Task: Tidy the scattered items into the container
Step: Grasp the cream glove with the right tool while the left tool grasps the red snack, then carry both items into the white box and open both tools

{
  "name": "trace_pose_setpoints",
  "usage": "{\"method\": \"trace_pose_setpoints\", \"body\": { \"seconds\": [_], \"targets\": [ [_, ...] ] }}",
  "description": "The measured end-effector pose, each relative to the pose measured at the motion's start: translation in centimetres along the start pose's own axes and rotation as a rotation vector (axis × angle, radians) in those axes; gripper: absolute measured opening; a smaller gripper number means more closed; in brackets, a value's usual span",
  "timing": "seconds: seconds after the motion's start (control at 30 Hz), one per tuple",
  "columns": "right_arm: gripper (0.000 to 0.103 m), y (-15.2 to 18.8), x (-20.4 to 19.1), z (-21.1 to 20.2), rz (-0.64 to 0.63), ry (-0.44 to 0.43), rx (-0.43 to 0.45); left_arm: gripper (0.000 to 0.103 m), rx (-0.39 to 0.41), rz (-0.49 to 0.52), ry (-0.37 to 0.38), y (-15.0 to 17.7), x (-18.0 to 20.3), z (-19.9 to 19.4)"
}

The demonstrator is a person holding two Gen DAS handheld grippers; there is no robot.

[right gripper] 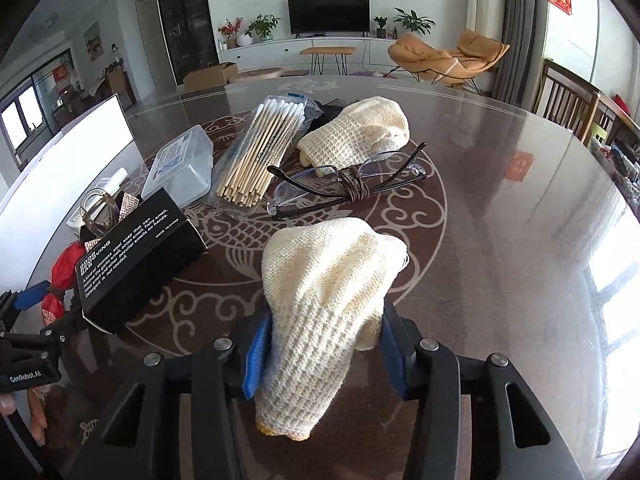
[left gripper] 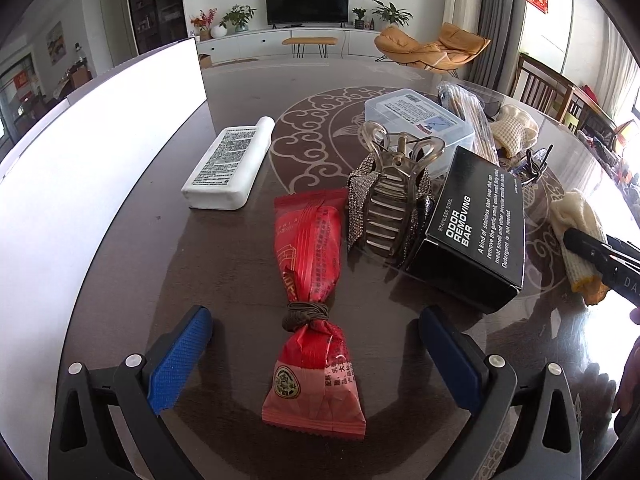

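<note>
On the glossy dark round table (right gripper: 500, 184), the matte black cardboard box (left gripper: 476, 228) anchors the clutter. My right gripper (right gripper: 324, 348) pinches the cream waffle-knit glove (right gripper: 324, 304), right of that box. Left of the box, my left gripper (left gripper: 316, 360) gapes wide around the crinkly red packet (left gripper: 312, 304), untouched.

Dark television (left gripper: 307, 3) on white cabinet (left gripper: 288, 40), orange lounge chair (left gripper: 432, 46), grey curtain (left gripper: 490, 16)

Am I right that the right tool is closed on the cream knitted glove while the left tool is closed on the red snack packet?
Not quite. In the left wrist view the left tool stands open, its blue pads on either side of the red snack packet without touching it. The right tool does grip the cream knitted glove, as the right wrist view shows.
</note>
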State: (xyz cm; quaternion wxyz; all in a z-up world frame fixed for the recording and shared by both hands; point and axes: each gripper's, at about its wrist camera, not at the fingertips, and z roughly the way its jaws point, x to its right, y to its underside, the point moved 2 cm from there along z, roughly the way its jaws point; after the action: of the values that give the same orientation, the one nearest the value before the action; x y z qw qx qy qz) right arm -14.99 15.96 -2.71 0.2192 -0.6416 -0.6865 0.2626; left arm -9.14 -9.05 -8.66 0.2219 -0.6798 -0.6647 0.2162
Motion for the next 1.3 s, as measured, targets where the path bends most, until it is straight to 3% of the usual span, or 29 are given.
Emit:
{"method": "trace_pose_setpoints", "body": {
  "seconds": [0.27, 0.47, 0.57, 0.67, 0.7, 0.73, 0.77, 0.83, 0.87, 0.9, 1.13, 1.3],
  "targets": [
    [0.058, 0.1, 1.0, 0.6, 0.059, -0.050, -0.013, 0.103, -0.010, 0.008, 0.002, -0.2, 0.0, 0.1],
    [0.071, 0.1, -0.3, 1.1, -0.014, -0.013, -0.037, 0.103, -0.016, 0.016, 0.009, 0.0, 0.0, 0.0],
    [0.084, 0.3, -0.4, 1.4, -0.024, 0.034, -0.056, 0.103, -0.016, 0.021, 0.013, 0.3, -0.2, -0.2],
    [0.084, 0.4, 0.1, 1.3, -0.006, 0.013, -0.052, 0.103, -0.030, 0.028, 0.020, 0.1, -0.3, -0.2],
    [0.084, 0.4, 0.0, 1.3, -0.013, 0.020, -0.055, 0.084, -0.012, 0.027, 0.018, 0.0, -0.4, -0.4],
    [0.084, 0.4, -0.2, 1.3, -0.020, 0.026, -0.055, 0.046, 0.007, 0.022, 0.018, -0.2, -0.5, -0.8],
    [0.085, 0.4, -0.1, 1.3, -0.021, 0.021, -0.055, 0.024, 0.010, 0.008, 0.025, -0.4, -0.8, -1.0],
    [0.078, 0.5, 0.2, 1.0, -0.010, -0.002, -0.041, 0.020, 0.002, -0.055, 0.083, -0.7, -1.6, -1.2],
    [0.047, 0.5, 0.2, 0.6, -0.009, -0.017, -0.024, 0.020, 0.008, -0.070, 0.091, -0.6, -1.7, -1.5],
    [0.038, 0.7, 0.3, 0.3, -0.010, -0.031, -0.016, 0.020, 0.017, -0.071, 0.087, -0.6, -1.6, -1.9],
    [0.035, 3.0, 0.7, -3.9, 0.049, -0.210, 0.018, 0.020, 0.071, -0.105, 0.077, 0.8, -1.0, -5.8],
    [0.035, 2.8, -2.1, -5.7, -0.008, -0.287, -0.006, 0.020, 0.057, -0.142, 0.149, 2.0, -1.0, -5.9]
  ]
}}
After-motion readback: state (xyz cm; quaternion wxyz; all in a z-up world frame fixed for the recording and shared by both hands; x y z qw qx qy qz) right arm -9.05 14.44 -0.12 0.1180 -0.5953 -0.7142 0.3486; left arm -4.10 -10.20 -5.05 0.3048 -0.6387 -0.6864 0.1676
